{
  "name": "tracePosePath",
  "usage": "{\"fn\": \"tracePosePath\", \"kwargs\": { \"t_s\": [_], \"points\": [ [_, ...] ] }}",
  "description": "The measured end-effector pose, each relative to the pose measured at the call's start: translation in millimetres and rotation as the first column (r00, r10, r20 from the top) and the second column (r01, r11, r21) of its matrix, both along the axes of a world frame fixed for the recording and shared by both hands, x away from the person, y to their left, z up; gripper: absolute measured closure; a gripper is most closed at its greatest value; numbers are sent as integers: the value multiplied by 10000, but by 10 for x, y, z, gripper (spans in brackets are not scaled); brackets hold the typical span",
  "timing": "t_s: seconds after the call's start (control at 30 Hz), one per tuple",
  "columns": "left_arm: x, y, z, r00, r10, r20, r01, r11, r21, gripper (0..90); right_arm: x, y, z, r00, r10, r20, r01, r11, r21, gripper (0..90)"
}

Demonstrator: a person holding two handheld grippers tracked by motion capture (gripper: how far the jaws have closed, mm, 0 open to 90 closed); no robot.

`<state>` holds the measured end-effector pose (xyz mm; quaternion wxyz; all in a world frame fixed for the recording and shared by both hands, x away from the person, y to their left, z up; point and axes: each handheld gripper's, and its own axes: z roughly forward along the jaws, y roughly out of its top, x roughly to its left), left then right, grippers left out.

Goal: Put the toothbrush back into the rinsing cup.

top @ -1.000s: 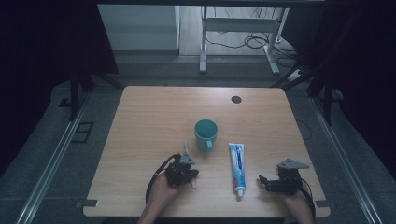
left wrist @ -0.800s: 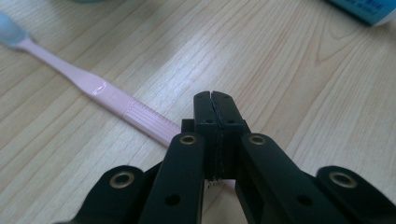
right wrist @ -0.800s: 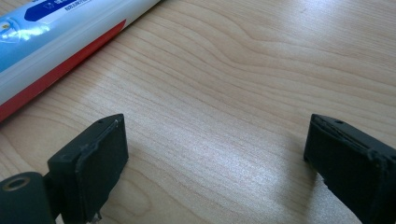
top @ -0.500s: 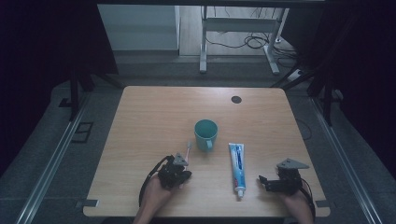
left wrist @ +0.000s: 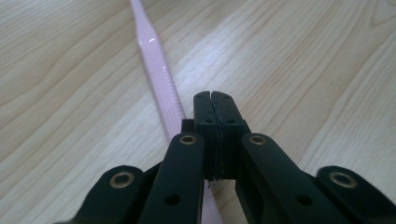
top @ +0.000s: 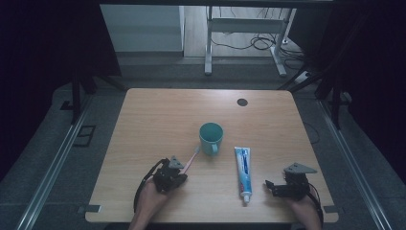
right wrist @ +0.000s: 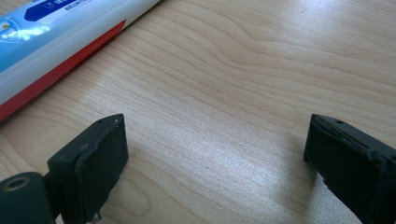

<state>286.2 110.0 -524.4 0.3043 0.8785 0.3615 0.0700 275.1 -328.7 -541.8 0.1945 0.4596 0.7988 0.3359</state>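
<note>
1. So, the left gripper [top: 178, 171] sits near the front left of the table [top: 158, 115], jaws pressed flat together with nothing between them (you can see the pads meeting in the left gripper view [left wrist: 216, 100]).
2. The toothbrush [top: 192, 157] is pink and lies flat on the wood, running from just beside that gripper up toward the cup [top: 211, 138].
3. In the left gripper view the toothbrush [left wrist: 156, 74] handle runs right alongside the closed jaws, on their left in that view, and passes under the gripper's body. It's beside the jaws, not in them.
4. The cup is teal and stands upright around the middle of the table, handle facing the person. The toothbrush's far end is just beside its base; touching or not, I can't tell.
5. The toothpaste [top: 242, 173] tube lies flat to the right of the cup, cap end toward the front edge.
6. The right gripper [top: 271, 187] rests at the front right, pointing at the cap end of the tube, near it but apart.
7. Its jaws stand wide open over bare wood in the right gripper view [right wrist: 215, 154], holding nothing, with the toothpaste [right wrist: 56, 46] off in the upper left corner.
</note>
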Motion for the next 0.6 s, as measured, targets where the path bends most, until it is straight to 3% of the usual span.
{"fn": "tracePosePath", "kwargs": {
  "t_s": [0.2, 0.6],
  "points": [
    [1, 124, 4, 9997, 236, -28, -236, 9997, 86, 894, 1, 0, -1, 10000, 9, 20, -9, 10000, -3, 57],
    [27, 150, 114, 9997, 225, 3, -225, 9997, 82, 842, 1, -1, -1, 10000, 20, 23, -20, 10000, -11, 57]
  ]
}}
